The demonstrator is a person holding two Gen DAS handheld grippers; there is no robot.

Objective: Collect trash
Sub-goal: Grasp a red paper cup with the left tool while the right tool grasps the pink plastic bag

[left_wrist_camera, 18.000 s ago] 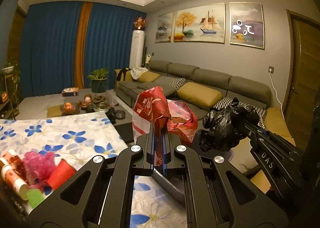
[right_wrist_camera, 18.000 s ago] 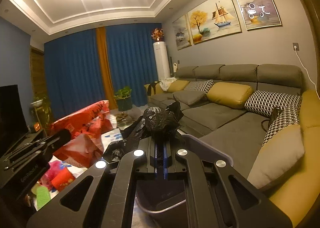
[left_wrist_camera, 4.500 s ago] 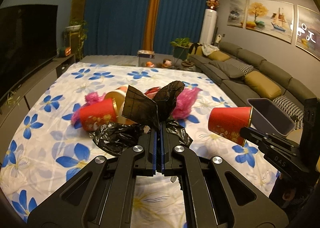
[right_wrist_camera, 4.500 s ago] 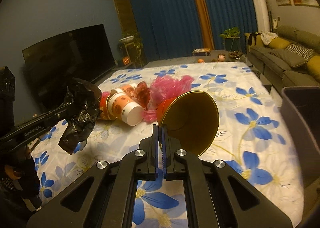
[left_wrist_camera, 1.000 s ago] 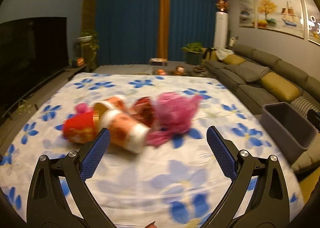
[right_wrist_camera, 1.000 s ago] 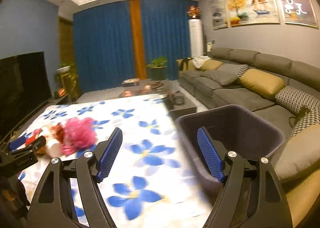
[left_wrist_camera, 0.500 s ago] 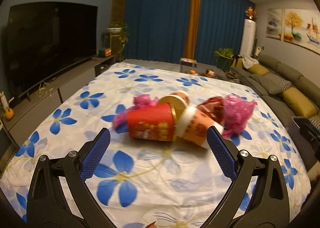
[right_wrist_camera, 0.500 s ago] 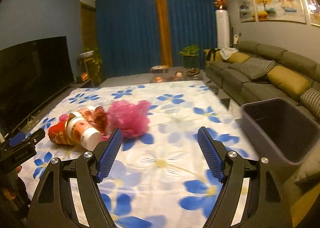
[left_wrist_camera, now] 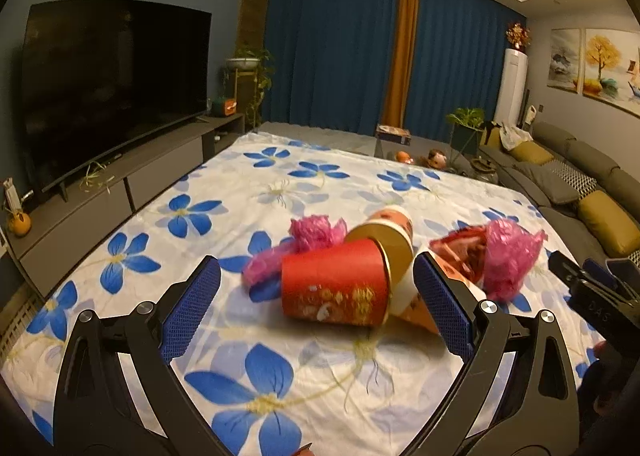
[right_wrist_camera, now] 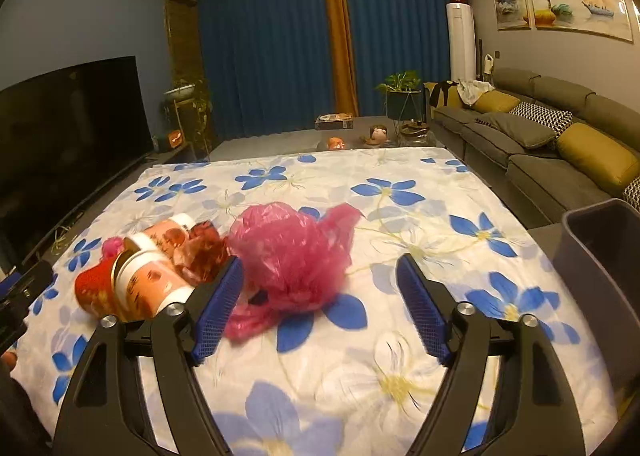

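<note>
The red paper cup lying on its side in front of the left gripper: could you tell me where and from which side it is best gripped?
Grip the red paper cup across its side wall near the middle, coming from the near side. It lies broadside to the open left gripper, gold rim pointing right against the white cup, so the fingers would probably straddle base and rim.

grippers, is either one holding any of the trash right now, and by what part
Nothing is held. The left gripper and right gripper both stand open and empty, short of the red cup and pink bag.
</note>
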